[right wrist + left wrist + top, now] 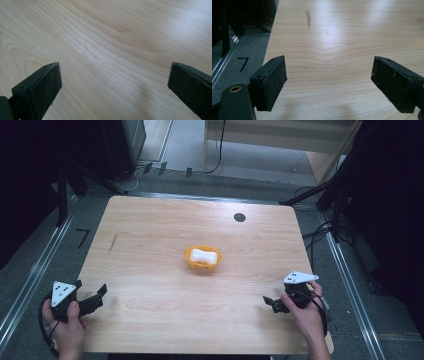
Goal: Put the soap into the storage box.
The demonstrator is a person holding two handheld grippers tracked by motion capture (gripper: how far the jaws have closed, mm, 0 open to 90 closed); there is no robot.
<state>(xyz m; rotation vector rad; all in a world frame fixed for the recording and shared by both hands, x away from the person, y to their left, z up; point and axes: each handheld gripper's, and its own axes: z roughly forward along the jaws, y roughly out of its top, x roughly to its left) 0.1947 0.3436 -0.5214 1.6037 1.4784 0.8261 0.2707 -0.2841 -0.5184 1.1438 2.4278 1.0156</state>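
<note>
We note both tongs wide and empty, left gripper [100, 295] lower left, right gripper [269, 302] lower right, well apart from the centre-frame orange basket [189, 258] with its white piece [204, 255], likely light and best gripped at the rim.

Black fingers [270, 83], grey three-cornered plates [63, 291]
</note>
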